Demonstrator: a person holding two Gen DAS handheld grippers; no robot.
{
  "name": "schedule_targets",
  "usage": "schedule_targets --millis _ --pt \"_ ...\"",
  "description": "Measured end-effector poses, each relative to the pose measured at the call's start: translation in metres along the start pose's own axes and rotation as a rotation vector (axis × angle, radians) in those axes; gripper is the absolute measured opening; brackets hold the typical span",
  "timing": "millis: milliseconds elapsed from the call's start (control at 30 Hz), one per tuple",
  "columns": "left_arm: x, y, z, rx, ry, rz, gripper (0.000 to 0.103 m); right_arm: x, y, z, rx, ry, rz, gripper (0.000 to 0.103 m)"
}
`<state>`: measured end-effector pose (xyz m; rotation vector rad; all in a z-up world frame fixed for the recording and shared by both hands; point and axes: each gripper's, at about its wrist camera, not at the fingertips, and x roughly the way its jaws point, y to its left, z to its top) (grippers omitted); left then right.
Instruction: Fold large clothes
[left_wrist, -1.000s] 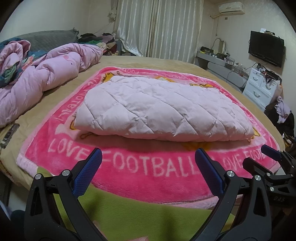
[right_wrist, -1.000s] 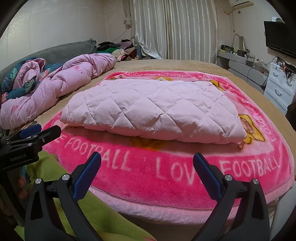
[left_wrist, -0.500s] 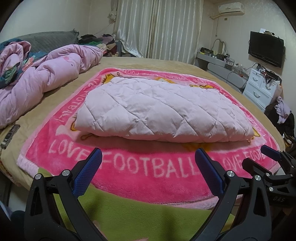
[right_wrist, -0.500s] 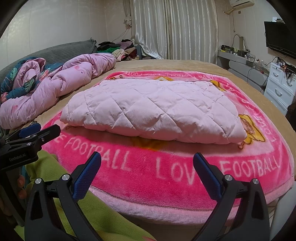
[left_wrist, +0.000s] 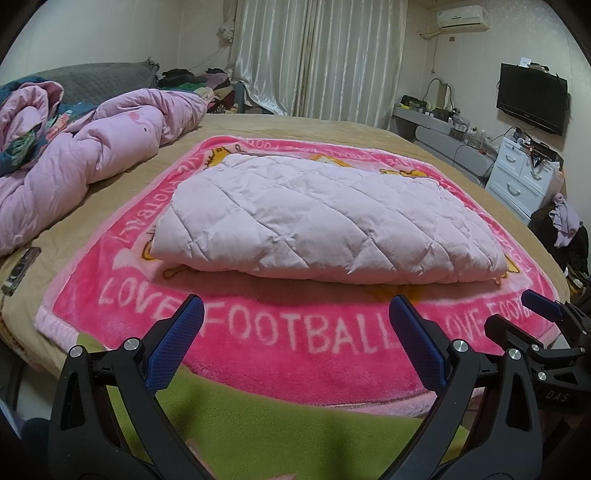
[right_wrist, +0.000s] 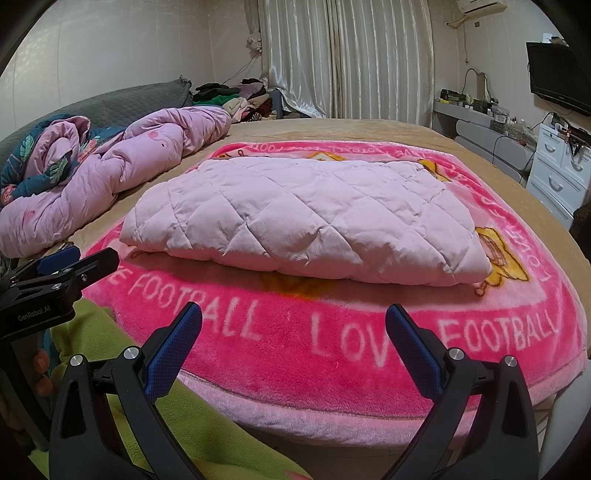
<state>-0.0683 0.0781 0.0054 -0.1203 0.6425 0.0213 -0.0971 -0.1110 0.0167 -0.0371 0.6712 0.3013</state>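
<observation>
A pale pink quilted garment (left_wrist: 321, 221) lies folded into a thick rectangle on a bright pink "LOVE FOOTBALL" blanket (left_wrist: 295, 332); it also shows in the right wrist view (right_wrist: 306, 218). My left gripper (left_wrist: 295, 339) is open and empty, held back over the blanket's near edge, short of the garment. My right gripper (right_wrist: 293, 343) is open and empty, also near the front edge. Each gripper shows in the other's view, the right one (left_wrist: 543, 332) at the right edge, the left one (right_wrist: 59, 273) at the left.
A crumpled pink duvet (left_wrist: 85, 155) lies at the left of the bed. A green fleece (left_wrist: 277, 417) is under the grippers. A small dark device (left_wrist: 20, 269) lies by the left edge. White drawers (left_wrist: 524, 177), a TV and a desk stand at the right.
Both views have shifted only slightly. The garment lies as before and both grippers stay open and empty.
</observation>
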Motion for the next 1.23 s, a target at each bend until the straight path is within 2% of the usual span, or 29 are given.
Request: schedule_targets --millis 633,1000,1067,1167,1233 --pt "-0.003 -0.001 -0.003 -0.015 -0.002 0.011 0.094 0.001 -0.005 0.0 0.018 0.01 -0.017 0.099" --pt "0.003 0.007 0.0 -0.066 0.015 0.004 0.094 0.001 -0.03 0.004 0.128 0.011 -0.064 0.099" --pt "0.009 0.014 0.002 -0.085 0.03 0.013 0.094 0.002 -0.055 0.006 0.196 0.018 -0.104 0.099" --pt "0.02 0.034 0.011 -0.116 0.063 0.048 0.094 0.002 -0.115 0.004 0.324 0.026 -0.232 0.099" --pt "0.031 0.06 0.024 -0.144 0.075 0.123 0.094 -0.004 -0.178 -0.003 0.427 0.004 -0.387 0.099"
